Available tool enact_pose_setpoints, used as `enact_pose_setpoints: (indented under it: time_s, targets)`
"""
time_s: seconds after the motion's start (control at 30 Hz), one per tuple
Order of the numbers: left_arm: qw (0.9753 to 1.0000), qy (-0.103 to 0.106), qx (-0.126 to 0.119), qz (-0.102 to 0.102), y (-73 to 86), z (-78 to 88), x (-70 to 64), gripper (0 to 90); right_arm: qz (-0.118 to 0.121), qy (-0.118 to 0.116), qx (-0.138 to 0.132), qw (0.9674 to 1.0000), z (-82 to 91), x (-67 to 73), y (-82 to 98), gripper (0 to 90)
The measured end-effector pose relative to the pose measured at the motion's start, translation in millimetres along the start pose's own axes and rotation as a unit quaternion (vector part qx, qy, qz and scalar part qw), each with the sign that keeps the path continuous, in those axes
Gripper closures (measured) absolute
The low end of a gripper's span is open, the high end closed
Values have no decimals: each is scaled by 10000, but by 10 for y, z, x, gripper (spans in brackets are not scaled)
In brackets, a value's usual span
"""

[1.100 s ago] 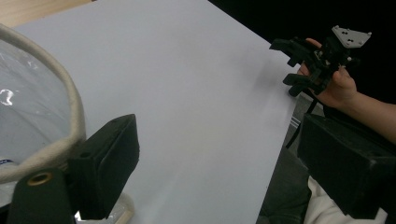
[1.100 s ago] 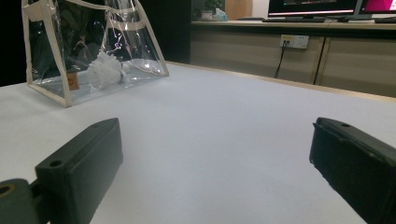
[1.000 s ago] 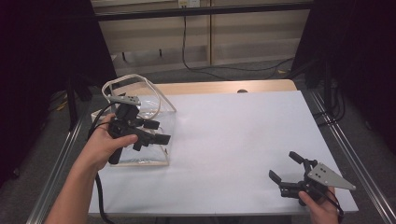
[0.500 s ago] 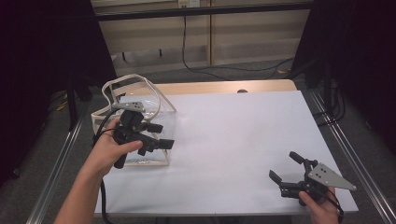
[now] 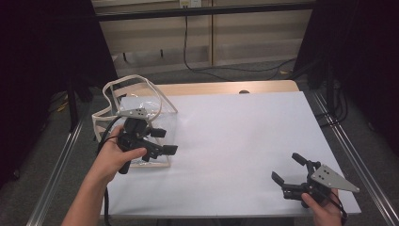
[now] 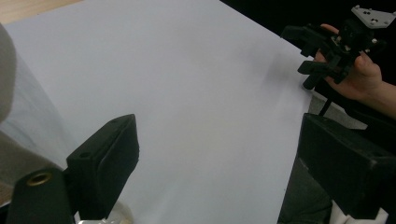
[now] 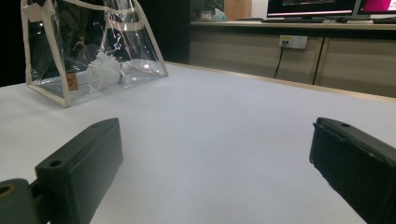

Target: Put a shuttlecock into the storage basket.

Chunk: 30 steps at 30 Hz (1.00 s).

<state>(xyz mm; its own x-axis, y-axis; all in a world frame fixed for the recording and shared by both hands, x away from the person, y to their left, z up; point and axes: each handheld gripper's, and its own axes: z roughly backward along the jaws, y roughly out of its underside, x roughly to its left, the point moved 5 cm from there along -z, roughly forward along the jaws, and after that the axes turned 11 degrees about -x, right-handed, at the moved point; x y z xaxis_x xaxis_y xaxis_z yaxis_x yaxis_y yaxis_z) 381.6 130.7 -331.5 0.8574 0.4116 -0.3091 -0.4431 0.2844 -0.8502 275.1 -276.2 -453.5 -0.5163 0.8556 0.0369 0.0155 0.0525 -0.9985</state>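
One clear bag (image 5: 141, 120) with cream trim stands at the left edge of the white table (image 5: 235, 141). In the right gripper view one white fluffy item (image 7: 103, 71) and a small tan tag lie inside the bag, on its floor. The left gripper (image 5: 162, 141) hovers just beside the bag's near right corner, jaws apart and holding nothing. The right gripper (image 5: 289, 170) rests well apart from the bag, at the table's near right corner, jaws likewise spread and empty.

Judged step: approaching the bag. To do it well, the left gripper should take the stiff cream rim rather than the slack clear wall, which would crumple. The right gripper should cross toward the bag only once it is steadied.

Count: one bag, one fluffy item, two grippers, two handles on the bag.
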Motion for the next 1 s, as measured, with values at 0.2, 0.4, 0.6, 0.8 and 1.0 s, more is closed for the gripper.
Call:
enact_pose_setpoints:
  time_s: [0.2,0.4,0.6,0.8,1.0]
  targets:
    - [10000,14,-18,28,55,-31,17,130,-2,1,-12,10000,0,-4,-1,24]
    - [10000,33,-30,23,117,-66,16,131,7,1,-14,10000,3,-5,-2,23]
    - [10000,35,-78,46,154,-76,24,131,2,-9,-11,10000,4,-1,-3,23]
    - [9999,30,-115,80,207,-92,37,130,10,-8,-10,10000,7,-4,-4,24]
    - [9998,23,-158,87,261,-104,59,130,7,-7,-8,10000,8,-5,-4,23]
